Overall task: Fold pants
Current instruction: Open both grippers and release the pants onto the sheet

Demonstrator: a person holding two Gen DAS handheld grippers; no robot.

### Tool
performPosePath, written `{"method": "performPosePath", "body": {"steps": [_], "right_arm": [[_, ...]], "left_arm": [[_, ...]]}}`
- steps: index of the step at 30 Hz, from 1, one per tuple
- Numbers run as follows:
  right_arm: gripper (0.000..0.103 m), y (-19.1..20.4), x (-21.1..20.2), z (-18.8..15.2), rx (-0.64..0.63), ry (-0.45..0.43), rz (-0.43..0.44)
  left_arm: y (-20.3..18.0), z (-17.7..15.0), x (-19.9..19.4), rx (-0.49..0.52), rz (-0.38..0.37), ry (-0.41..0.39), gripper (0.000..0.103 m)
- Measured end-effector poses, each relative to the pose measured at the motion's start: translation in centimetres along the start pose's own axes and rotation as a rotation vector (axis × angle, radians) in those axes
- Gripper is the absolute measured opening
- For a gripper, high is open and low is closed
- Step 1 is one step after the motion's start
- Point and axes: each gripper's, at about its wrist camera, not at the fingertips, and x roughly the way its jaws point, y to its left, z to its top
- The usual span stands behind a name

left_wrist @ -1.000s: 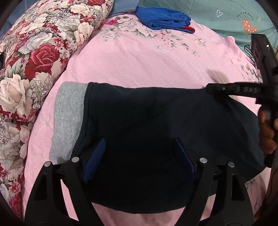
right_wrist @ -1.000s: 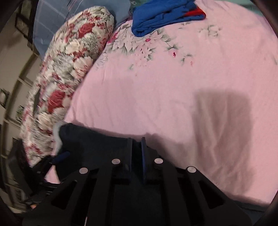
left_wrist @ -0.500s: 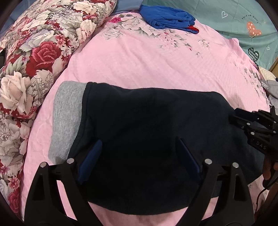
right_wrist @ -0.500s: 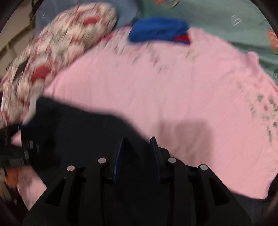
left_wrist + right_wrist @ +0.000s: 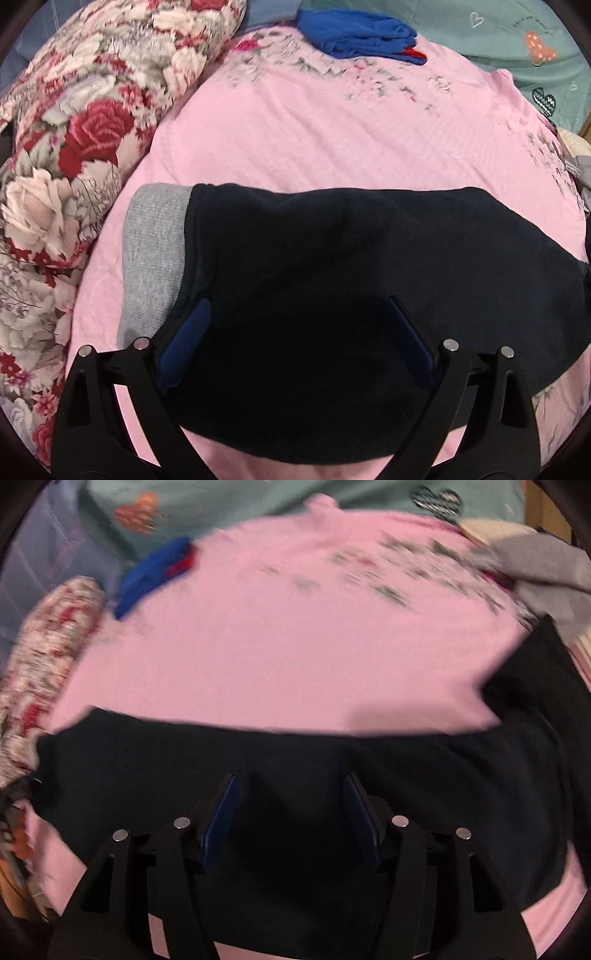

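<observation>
Dark navy pants (image 5: 351, 280) lie flat on pink bedspread (image 5: 332, 140), folded into broad band — long axis running left-right across left wrist view, grey waistband (image 5: 155, 258) at left end, toward floral pillow (image 5: 74, 129). Left tool (image 5: 295, 314) hovers over pants, blue pads spread wide, gripping nothing. Right tool (image 5: 290, 790) likewise parted wide above dark fabric, nothing held — view blurred. Blue folded garment (image 5: 354, 33) at far edge of bed.
</observation>
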Motion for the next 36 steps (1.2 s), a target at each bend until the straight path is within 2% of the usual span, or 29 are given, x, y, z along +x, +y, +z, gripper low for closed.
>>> {"method": "performPosePath", "body": {"steps": [1,3,5,6,8,10,11,13,14,15,16,17,18,19,20,21,23,24,25,26,27,29,30,31,32,33,34,35,36], "right_arm": [[0.031,-3.3,-0.8,0.4,0.084,-0.05,-0.072],[0.0,-7.5,-2.4,0.7,0.235,-0.1,-0.268],[0.0,-9.0,-4.6,0.6,0.365,-0.181,-0.253],[0.002,-8.5,-5.1,0.5,0.35,-0.199,-0.248],[0.004,-5.1,-5.0,0.5,0.227,-0.191,-0.191],[0.005,-1.8,-3.1,0.8,0.123,-0.119,-0.02],[0.011,-0.8,-1.7,0.9,0.09,-0.071,0.031],[0.018,-0.8,1.1,1.9,0.061,0.02,-0.016],[0.016,-2.0,1.4,2.5,0.08,0.001,0.029],[0.015,-3.4,1.3,3.0,0.125,-0.011,0.031],[0.013,-6.5,1.0,4.1,0.219,-0.04,-0.144],[0.0,-8.0,0.4,4.4,0.275,-0.068,-0.207],[0.0,-9.5,-0.5,4.5,0.338,-0.101,-0.234],[0.0,-10.2,-1.7,4.3,0.4,-0.14,-0.201],[0.01,-9.8,-2.8,4.0,0.403,-0.179,-0.203],[0.02,-8.3,-4.2,3.4,0.348,-0.229,-0.212],[0.075,-5.5,-5.7,1.5,0.238,-0.245,-0.134],[0.084,-4.2,-6.0,0.3,0.175,-0.206,-0.019],[0.087,-3.3,-5.8,-0.9,0.132,-0.16,0.067],[0.087,-2.7,-5.4,-1.7,0.091,-0.113,0.11],[0.087,-2.3,-4.9,-2.5,0.057,-0.077,0.083],[0.086,-4.1,-4.0,-3.6,0.054,-0.04,-0.172],[0.078,-5.6,-4.4,-3.8,0.093,-0.061,-0.207],[0.062,-7.0,-5.5,-3.9,0.17,-0.1,-0.212],[0.063,-7.8,-6.7,-3.8,0.248,-0.142,-0.276],[0.066,-7.7,-8.1,-3.7,0.3,-0.203,-0.424],[0.069,-7.3,-8.9,-3.6,0.3,-0.239,-0.473],[0.069,-6.6,-9.4,-3.5,0.287,-0.253,-0.433],[0.069,-5.8,-9.2,-3.4,0.273,-0.23,-0.311]], "left_arm": [[0.0,0.1,0.0,0.001,0.002,-0.009,0.095],[-0.1,0.2,-0.1,-0.003,0.005,-0.007,0.095],[0.0,0.3,-0.4,-0.014,0.004,-0.003,0.095],[0.0,0.3,-0.6,-0.017,0.005,-0.003,0.095],[-0.5,0.3,-1.7,-0.008,0.016,-0.029,0.095],[-1.0,0.3,-2.3,0.018,0.028,-0.063,0.095],[-1.2,0.3,-2.2,0.033,0.043,-0.071,0.095],[-0.8,0.4,-1.4,0.025,0.078,-0.041,0.095],[-0.5,0.4,-1.2,0.013,0.085,-0.032,0.095],[-0.1,0.4,-0.9,0.003,0.088,-0.026,0.095],[0.3,0.4,-0.8,0.0,0.082,-0.025,0.095],[0.4,0.4,-0.9,0.004,0.079,-0.029,0.095],[0.4,0.5,-0.9,0.011,0.085,-0.031,0.095],[0.3,0.6,-1.1,0.015,0.089,-0.027,0.095],[0.3,0.7,-1.3,0.014,0.091,-0.028,0.095],[0.2,0.9,-1.9,0.008,0.099,-0.043,0.095],[0.1,0.9,-2.8,0.007,0.099,-0.074,0.095],[0.0,0.9,-3.2,0.01,0.095,-0.089,0.095],[0.0,0.7,-3.3,0.018,0.08,-0.098,0.095],[0.0,0.6,-3.1,0.022,0.076,-0.087,0.095],[0.3,0.4,-2.5,0.018,0.085,-0.062,0.095],[1.1,0.1,-1.9,-0.003,0.114,-0.031,0.095],[1.4,-0.1,-2.2,-0.013,0.128,-0.035,0.095],[2.1,-0.4,-3.0,-0.034,0.131,-0.057,0.095],[2.7,-0.6,-3.7,-0.052,0.123,-0.07,0.095],[3.3,-0.9,-4.5,-0.072,0.114,-0.081,0.095],[4.1,-1.2,-5.3,-0.1,0.102,-0.093,0.095],[4.7,-1.3,-5.8,-0.123,0.095,-0.1,0.095],[5.1,-1.4,-6.0,-0.136,0.093,-0.102,0.095]]}}
